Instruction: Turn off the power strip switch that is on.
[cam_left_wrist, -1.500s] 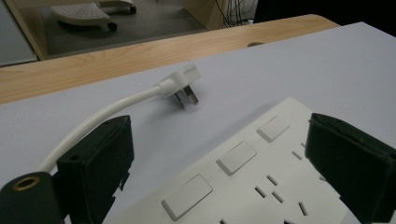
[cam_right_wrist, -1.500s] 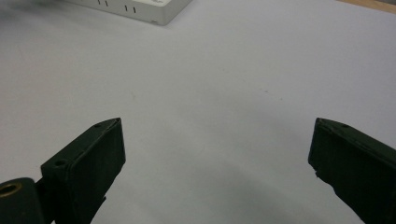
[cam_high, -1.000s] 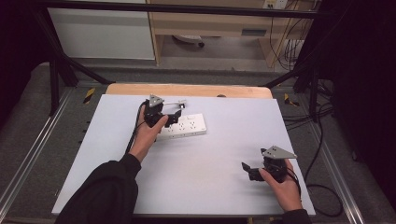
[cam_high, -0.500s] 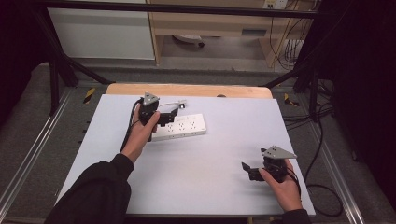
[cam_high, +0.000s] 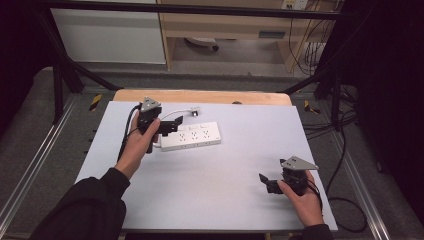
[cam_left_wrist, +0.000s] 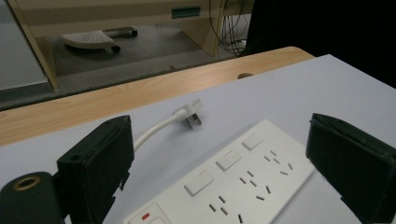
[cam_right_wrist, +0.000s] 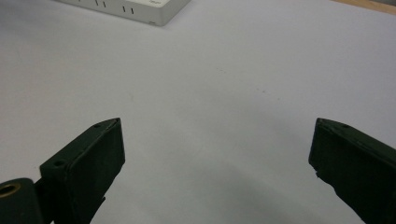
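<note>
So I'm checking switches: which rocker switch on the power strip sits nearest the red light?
The rocker switch closest to the left gripper, at the strip's near end; the other two lie farther along the power strip.

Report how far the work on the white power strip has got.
Done: the left gripper has reached the power strip's left end, jaws open above it. In hand: nothing is gripped yet; the strip lies flat on the table, its plug loose on the mat behind it. Left: closing on the strip or the plug. The right gripper waits open near the table's front right.

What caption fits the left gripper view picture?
Left gripper, jaws open, above a white power strip whose plug lies on the table.
</note>
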